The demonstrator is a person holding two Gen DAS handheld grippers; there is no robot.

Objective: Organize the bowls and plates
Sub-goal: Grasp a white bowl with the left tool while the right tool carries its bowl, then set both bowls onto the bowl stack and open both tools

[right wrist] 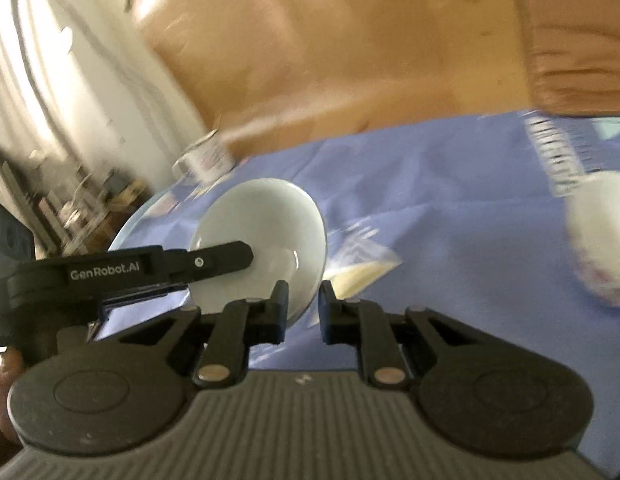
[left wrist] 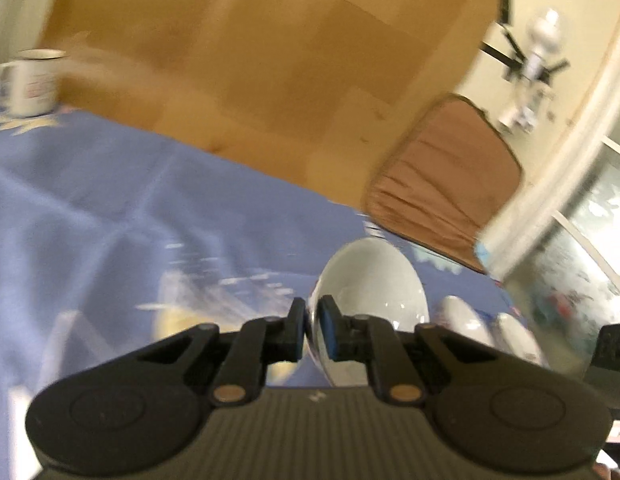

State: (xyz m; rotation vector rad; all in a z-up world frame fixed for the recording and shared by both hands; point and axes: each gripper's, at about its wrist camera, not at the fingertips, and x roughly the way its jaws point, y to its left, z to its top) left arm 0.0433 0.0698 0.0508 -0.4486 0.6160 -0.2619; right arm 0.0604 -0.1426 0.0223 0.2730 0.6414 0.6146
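Note:
My left gripper [left wrist: 311, 330] is shut on the rim of a pale plate [left wrist: 373, 280] and holds it tilted on edge above the blue tablecloth [left wrist: 110, 208]. Two more white dishes [left wrist: 465, 320] stand on edge to its right. In the right wrist view the same plate [right wrist: 266, 232] shows with the left gripper's finger [right wrist: 214, 262] across it. My right gripper [right wrist: 304, 308] is open a little and empty, just right of the plate's lower edge. A white bowl [right wrist: 601, 240] is blurred at the right.
A white mug [left wrist: 28, 82] stands at the table's far left edge, also in the right wrist view [right wrist: 208, 158]. A brown cushioned chair [left wrist: 445, 184] stands beyond the table. Wooden floor lies behind. A yellowish patch [right wrist: 361, 270] marks the cloth.

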